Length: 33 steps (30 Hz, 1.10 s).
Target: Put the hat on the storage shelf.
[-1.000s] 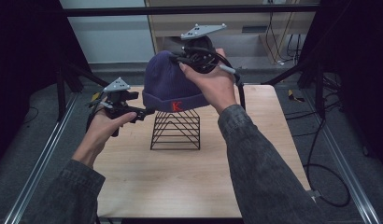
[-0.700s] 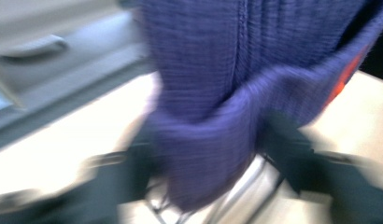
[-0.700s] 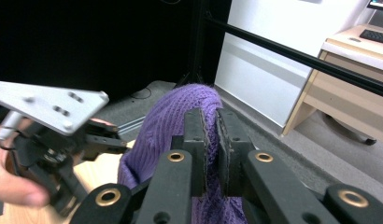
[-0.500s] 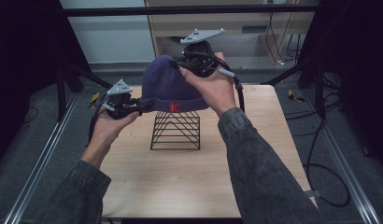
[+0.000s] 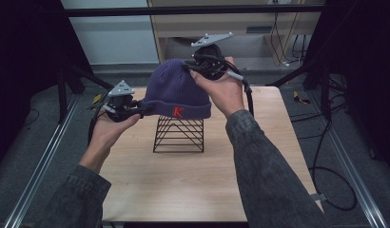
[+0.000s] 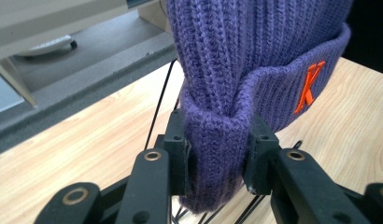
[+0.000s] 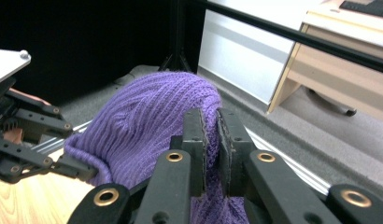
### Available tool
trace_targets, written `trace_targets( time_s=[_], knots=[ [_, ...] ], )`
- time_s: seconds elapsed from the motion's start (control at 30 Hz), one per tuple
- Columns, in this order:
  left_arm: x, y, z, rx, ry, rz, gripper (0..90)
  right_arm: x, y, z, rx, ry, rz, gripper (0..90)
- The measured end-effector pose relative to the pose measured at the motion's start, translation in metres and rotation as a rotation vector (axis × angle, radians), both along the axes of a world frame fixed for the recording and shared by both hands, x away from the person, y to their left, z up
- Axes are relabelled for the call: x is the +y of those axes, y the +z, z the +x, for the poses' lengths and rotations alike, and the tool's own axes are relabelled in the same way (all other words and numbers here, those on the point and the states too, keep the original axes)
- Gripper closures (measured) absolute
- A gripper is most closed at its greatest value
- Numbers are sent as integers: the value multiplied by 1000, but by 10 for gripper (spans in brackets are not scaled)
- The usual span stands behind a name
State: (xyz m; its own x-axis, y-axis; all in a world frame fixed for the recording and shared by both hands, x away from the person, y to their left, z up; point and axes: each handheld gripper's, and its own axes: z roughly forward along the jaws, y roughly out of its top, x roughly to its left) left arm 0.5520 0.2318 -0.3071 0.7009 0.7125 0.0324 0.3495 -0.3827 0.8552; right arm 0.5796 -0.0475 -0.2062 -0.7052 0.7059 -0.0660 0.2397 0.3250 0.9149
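The hat [image 5: 179,92] sat draped over the wire stand [image 5: 179,134] near the middle of the table [image 5: 183,180], its folded cuff with the red K [image 5: 178,112] facing the person; the left gripper [image 5: 138,109] had just been closing and its jaws now pinched a bunched fold of the cuff at the hat's left edge, the knit squeezed between the pads in the left gripper view [image 6: 216,140]; the right gripper [image 5: 195,66] was pressed together on a thin pleat of the crown at the top right, the jaws nearly meeting with only a sliver of wool between them in the right gripper view [image 7: 210,140].

The hat looked light and entirely soft; a ribbed knit that would stretch, sag and fold rather than keep a shape; not fragile, and rough enough that the pads should not slip, though a thin pinch could pull out if tugged hard. The doubled cuff seemed the best place to hold, being thicker and firmer than the single-layer crown; the crown grip seemed good for lifting but likely to stretch the fabric into a peak. The bare wires might snag the loops, so lifting straight up off the stand seemed safer than dragging sideways.
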Motion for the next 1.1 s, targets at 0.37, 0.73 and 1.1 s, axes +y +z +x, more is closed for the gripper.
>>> trace_targets(
  time_s=[0.37, 0.73, 1.1],
  knots=[
    [3, -16, 2, 26, 5, 15, 670, 7, -15, 3, 24, 11, -35, 826],
    [5, -27, 3, 40, 14, 9, 671, 9, -27, 5, 55, 14, -42, 824],
    [6, -35, 3, 50, 15, 8, 672, 11, -29, 0, 61, 41, -72, 822]
  ],
)
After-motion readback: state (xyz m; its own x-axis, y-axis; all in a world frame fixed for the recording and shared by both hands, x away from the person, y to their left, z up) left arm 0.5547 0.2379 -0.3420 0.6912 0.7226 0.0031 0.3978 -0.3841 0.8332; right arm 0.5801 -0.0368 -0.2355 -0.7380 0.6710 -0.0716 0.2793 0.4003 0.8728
